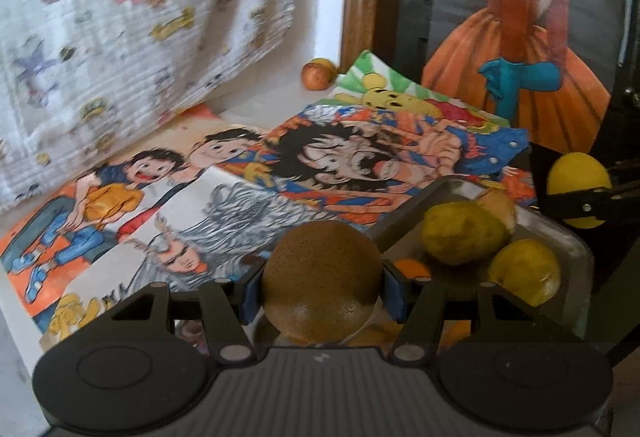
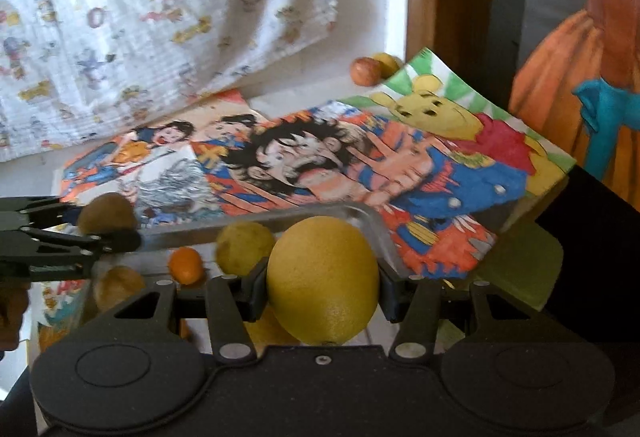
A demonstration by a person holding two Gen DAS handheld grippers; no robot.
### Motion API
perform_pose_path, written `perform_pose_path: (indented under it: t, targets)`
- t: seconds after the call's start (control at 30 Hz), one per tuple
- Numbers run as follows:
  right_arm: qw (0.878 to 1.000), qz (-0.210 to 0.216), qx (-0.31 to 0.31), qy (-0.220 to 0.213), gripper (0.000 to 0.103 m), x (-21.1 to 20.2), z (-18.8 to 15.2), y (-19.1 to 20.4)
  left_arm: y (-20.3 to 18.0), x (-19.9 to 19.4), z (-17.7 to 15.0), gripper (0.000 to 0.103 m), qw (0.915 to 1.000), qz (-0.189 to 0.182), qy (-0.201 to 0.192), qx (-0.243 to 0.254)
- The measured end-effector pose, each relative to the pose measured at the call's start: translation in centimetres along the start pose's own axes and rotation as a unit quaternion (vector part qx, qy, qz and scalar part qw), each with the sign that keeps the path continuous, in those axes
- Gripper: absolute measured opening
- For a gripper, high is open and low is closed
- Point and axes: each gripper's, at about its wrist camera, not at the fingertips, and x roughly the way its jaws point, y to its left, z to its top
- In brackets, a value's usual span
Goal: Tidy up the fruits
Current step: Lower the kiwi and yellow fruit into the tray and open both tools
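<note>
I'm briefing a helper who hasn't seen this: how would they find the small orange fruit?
Start at the metal tray lying on the cartoon drawings. Among the fruit in it, the small orange fruit sits beside a dull yellow-green fruit. It is the smallest and the only bright orange one.

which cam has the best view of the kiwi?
Left wrist: the kiwi sits centred and close, clamped between the left gripper fingers, with its brown speckled skin clear. The right wrist view shows it only small at the left edge, partly hidden by those fingers.
</note>
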Motion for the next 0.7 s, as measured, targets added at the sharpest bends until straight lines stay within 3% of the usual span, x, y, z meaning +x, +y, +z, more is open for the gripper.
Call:
perform_pose_path:
  t: [0.27,0.7]
  targets:
    - [1.000,-0.013,0.022,0.015,0.054,1.2,-0.5,-1.6,-1.5,1.4,0.1,0.063,0.9997,-0.016,0.015,0.011]
    - [0.998,-0.010,0.044,0.043,0.055,3.4,-1.6,-2.9,-1.6,1.1,-0.1,0.063,0.9996,-0.003,0.025,0.008]
